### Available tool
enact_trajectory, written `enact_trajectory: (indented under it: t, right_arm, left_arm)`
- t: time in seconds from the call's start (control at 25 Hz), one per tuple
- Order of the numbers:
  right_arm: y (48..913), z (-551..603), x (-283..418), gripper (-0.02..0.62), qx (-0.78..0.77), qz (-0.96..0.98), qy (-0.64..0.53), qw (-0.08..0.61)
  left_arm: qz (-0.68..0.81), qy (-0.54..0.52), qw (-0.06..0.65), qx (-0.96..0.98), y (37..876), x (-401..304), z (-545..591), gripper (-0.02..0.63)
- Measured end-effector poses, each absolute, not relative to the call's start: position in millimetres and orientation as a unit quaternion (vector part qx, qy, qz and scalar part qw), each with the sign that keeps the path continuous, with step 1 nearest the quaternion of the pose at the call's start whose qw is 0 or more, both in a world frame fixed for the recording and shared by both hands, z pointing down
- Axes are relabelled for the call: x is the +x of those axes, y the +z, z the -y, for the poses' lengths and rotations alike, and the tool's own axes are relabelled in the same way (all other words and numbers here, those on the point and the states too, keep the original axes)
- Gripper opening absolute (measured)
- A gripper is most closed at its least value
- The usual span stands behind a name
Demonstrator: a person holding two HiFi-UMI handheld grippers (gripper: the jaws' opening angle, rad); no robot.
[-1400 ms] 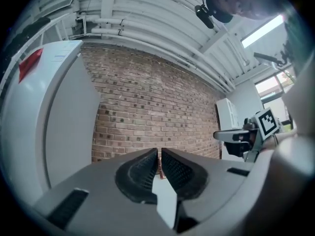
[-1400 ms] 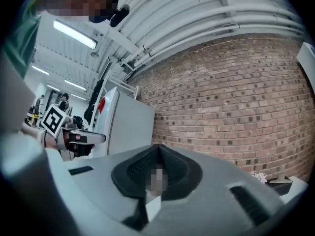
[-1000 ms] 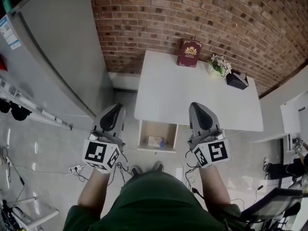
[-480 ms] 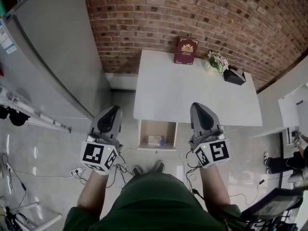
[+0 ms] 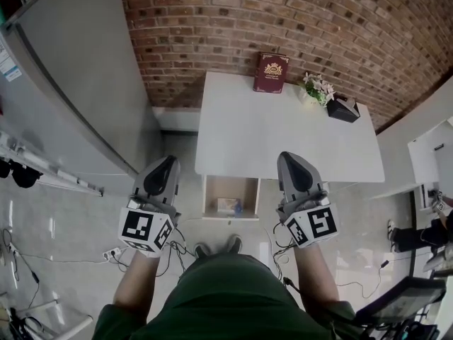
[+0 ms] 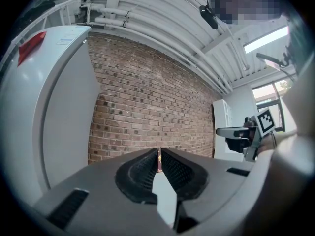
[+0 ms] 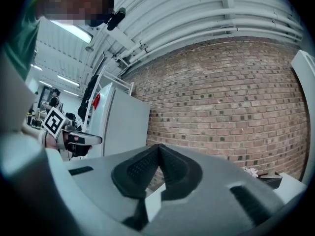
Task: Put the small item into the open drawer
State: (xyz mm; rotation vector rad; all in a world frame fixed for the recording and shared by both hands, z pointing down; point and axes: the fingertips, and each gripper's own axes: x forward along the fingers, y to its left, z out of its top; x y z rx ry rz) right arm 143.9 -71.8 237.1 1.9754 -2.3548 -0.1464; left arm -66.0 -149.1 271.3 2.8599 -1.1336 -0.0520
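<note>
Item (image 5: 228, 205) lay inside open drawer (image 5: 214, 188). Left gripper (image 5: 168, 159) and right gripper (image 5: 291, 156) flanked it, both jaws closed, nothing held. Placement looked done; nothing obviously left.

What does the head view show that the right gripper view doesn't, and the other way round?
Only the head view: the open drawer with a small item lying in it, and the red book. Only the right gripper view: the ceiling pipes, and the right tool up close, its jaws shut on nothing. Both: the brick wall, the tall grey cabinet, the white table, the flowers and the left tool.
</note>
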Motion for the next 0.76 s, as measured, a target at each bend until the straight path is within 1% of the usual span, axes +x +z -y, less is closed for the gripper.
enact_trajectory:
  t: [0.76]
  right_arm:
    - [260, 72, 151, 0.002, 0.654, 0.754, -0.024, 0.050]
  left_arm:
    - [0.343, -0.004, 0.055, 0.938, 301, -51, 158, 0.015]
